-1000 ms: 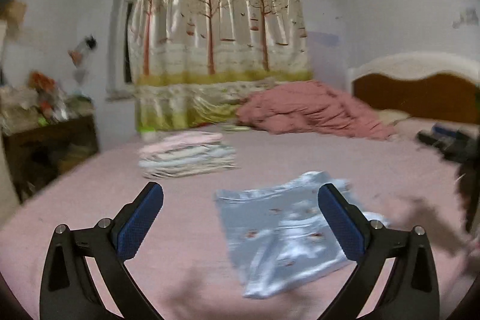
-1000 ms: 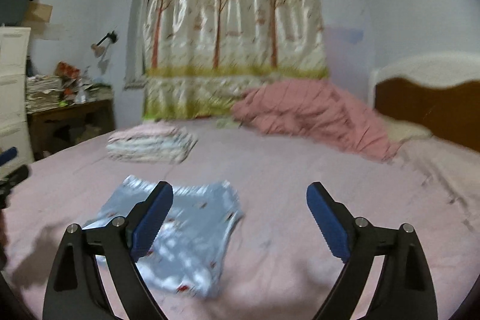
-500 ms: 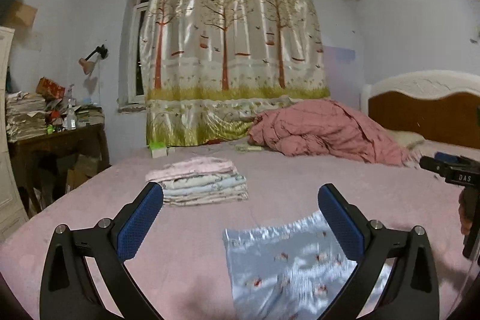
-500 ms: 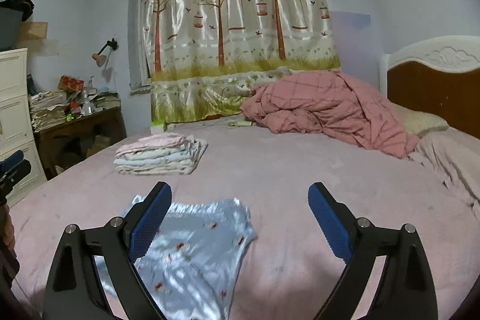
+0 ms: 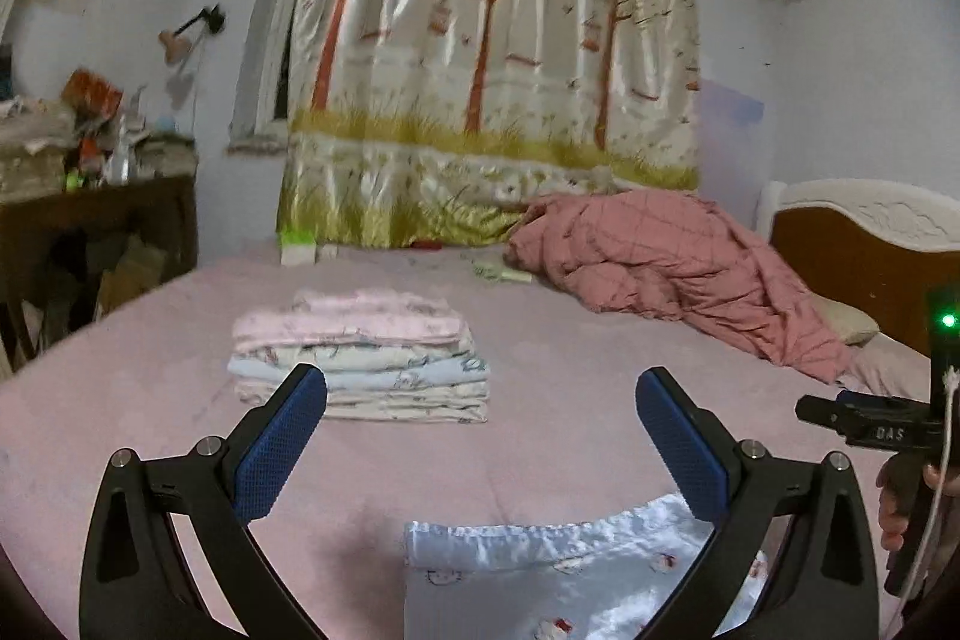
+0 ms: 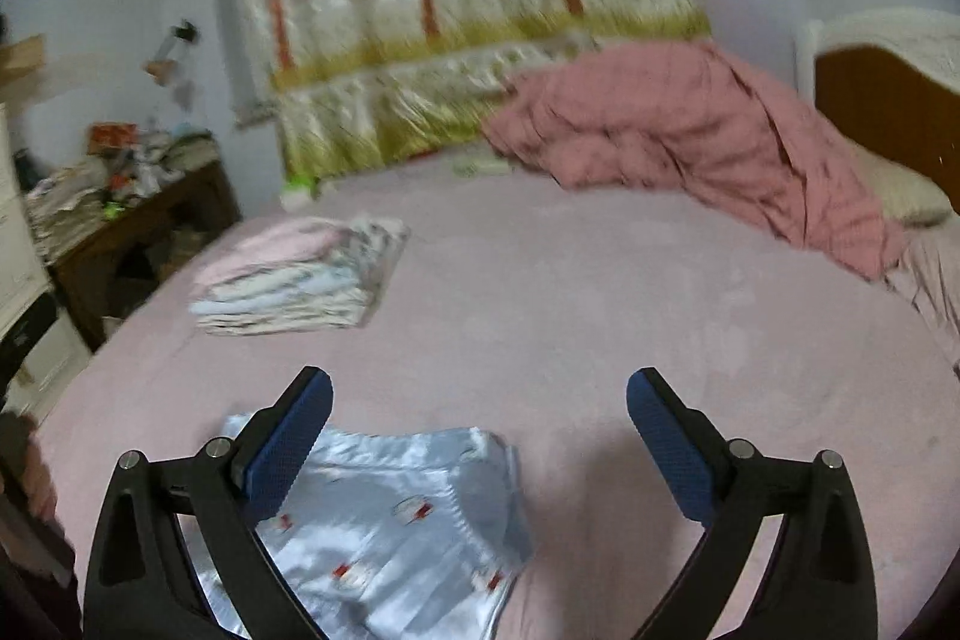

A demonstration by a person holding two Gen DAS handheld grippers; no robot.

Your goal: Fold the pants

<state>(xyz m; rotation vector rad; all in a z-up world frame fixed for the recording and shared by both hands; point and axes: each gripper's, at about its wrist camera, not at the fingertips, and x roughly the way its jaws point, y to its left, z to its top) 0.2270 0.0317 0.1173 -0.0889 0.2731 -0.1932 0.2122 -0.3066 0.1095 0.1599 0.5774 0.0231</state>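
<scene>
Shiny light-blue satin pants [image 5: 576,574] with small printed figures lie folded flat on the pink bed, low in the left wrist view and at lower left in the right wrist view [image 6: 384,526]. My left gripper [image 5: 480,436] is open and empty, held above the bed just behind the pants. My right gripper [image 6: 479,430] is open and empty, above the pants' right edge. The right gripper's body also shows at the right edge of the left wrist view [image 5: 870,424].
A stack of folded clothes [image 5: 366,358] sits further back on the bed [image 5: 570,340], also in the right wrist view [image 6: 294,274]. A crumpled pink quilt [image 5: 660,268] lies by the headboard [image 5: 864,250]. A cluttered wooden desk [image 5: 90,226] stands at left.
Both grippers have pulled back and risen from the pants, staying open. The left view now looks further up the bed; the right view has tilted down and is blurred by motion.
</scene>
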